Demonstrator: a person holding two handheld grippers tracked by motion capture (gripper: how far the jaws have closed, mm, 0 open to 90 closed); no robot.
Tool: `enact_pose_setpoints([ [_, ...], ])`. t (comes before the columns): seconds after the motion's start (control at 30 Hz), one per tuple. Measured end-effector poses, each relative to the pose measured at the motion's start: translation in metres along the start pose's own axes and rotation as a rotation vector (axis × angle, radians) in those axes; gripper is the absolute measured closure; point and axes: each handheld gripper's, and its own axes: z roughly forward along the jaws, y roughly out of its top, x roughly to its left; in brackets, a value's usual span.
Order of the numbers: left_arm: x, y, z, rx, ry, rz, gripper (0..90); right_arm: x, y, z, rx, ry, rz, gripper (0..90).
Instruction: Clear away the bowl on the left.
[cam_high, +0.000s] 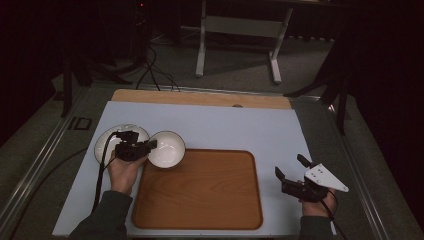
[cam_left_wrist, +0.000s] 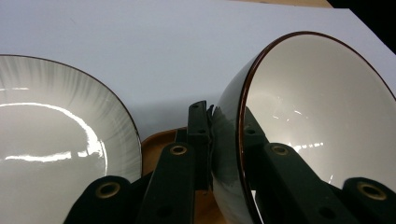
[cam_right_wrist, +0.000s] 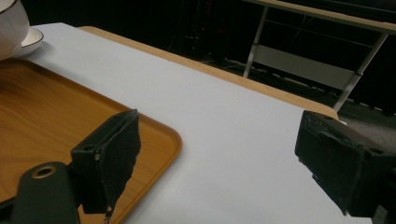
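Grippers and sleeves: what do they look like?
Both are black two-jaw tools. The left gripper trails a black cable back along the forearm. The right gripper carries a pale grey three-cornered plate with small dark dots. Its pads look coarse and matte, the arms have brass-coloured rivets. Sleeves are dark grey-green.

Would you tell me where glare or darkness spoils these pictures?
High view: dark room, lit mat. Left gripper view: bright glare streaks on the plate and inside the bowl; the near jaws look soft. Right gripper view: black background, blurred jaw pads.
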Motion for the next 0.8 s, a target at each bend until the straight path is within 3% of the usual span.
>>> enact_pose_setpoints([
  [0.8, -0.014, -0.005, 0.014, 0.044, -0.025, 0.030, 81.4, 0.000, 0.000, 0.000, 0.000, 0.000, -0.001, 13.9],
])
